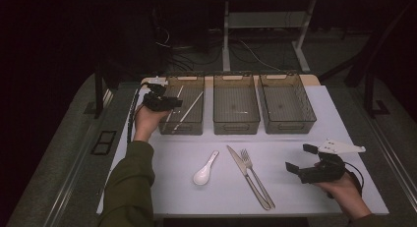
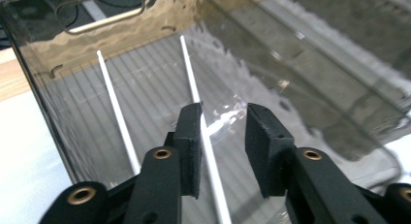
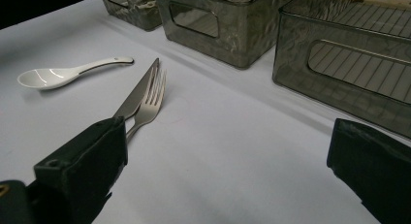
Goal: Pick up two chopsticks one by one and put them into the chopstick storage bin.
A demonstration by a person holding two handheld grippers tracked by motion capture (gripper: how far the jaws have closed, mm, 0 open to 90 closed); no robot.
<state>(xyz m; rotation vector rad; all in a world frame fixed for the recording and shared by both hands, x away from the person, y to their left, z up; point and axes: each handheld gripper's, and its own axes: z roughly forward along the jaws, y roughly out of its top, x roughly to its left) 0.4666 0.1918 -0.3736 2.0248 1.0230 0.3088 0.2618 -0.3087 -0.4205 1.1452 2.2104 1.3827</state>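
Observation:
Two white chopsticks (image 1: 189, 111) (image 2: 191, 73) lie in the left smoky clear bin (image 1: 183, 127) (image 2: 339, 88). My left gripper (image 1: 169, 103) (image 2: 223, 112) hangs over that bin, open; one chopstick runs just beside its left pad without being pinched. The second chopstick (image 2: 114, 103) lies farther left on the bin floor. My right gripper (image 1: 300, 158) (image 3: 228, 136) rests low at the table's right front, its jaws wide open with nothing between them.
A white spoon (image 1: 204, 170) (image 3: 58, 74), a knife (image 1: 246, 175) (image 3: 138, 95) and a fork (image 1: 255, 173) (image 3: 152, 103) lie on the white table (image 1: 172, 153). A middle bin (image 1: 236, 125) and a right bin (image 1: 290, 125) stand beside the left one.

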